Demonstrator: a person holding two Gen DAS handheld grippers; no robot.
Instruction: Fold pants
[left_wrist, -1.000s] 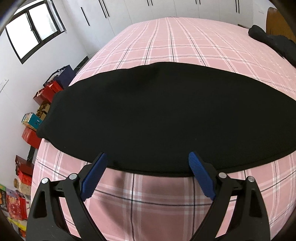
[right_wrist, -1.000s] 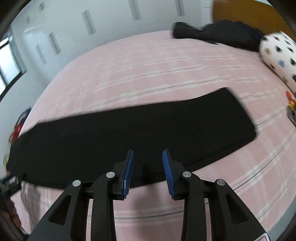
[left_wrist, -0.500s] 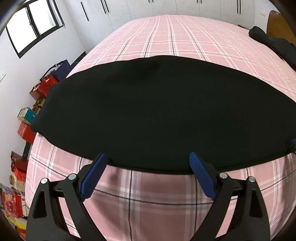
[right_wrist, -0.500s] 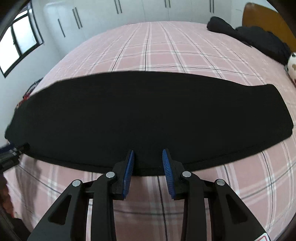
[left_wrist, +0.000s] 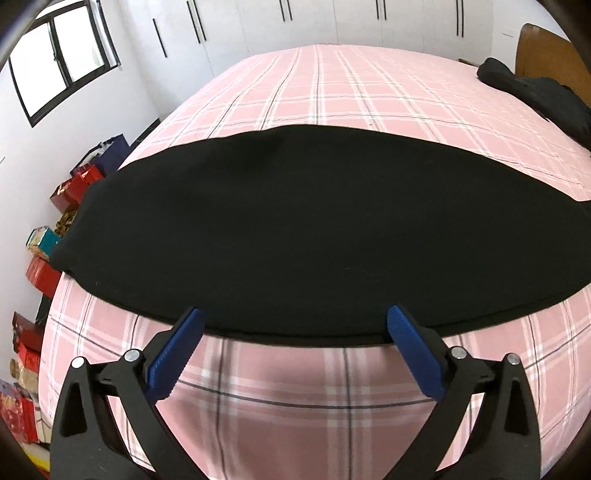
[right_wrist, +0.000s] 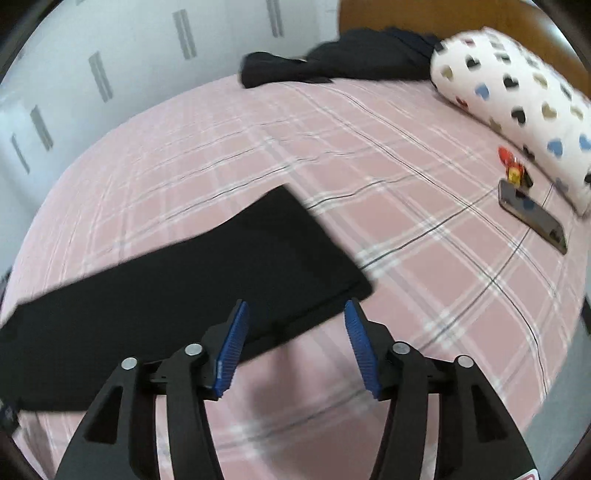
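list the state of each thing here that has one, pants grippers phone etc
pants: flat on the bed, folded into a long strip, not gripped
left gripper: jaws opening, nothing between them
right gripper: jaws opening at the strip's end, pads not pressing it
phone: lying flat on the bed
dark clothes: heaped, unfolded

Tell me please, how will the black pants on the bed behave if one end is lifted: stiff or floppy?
Probably floppy: the pants lie flat and follow the bed, so a lifted end would likely droop. They look thin, so probably light. The folded layers may slide apart if only one is pinched.
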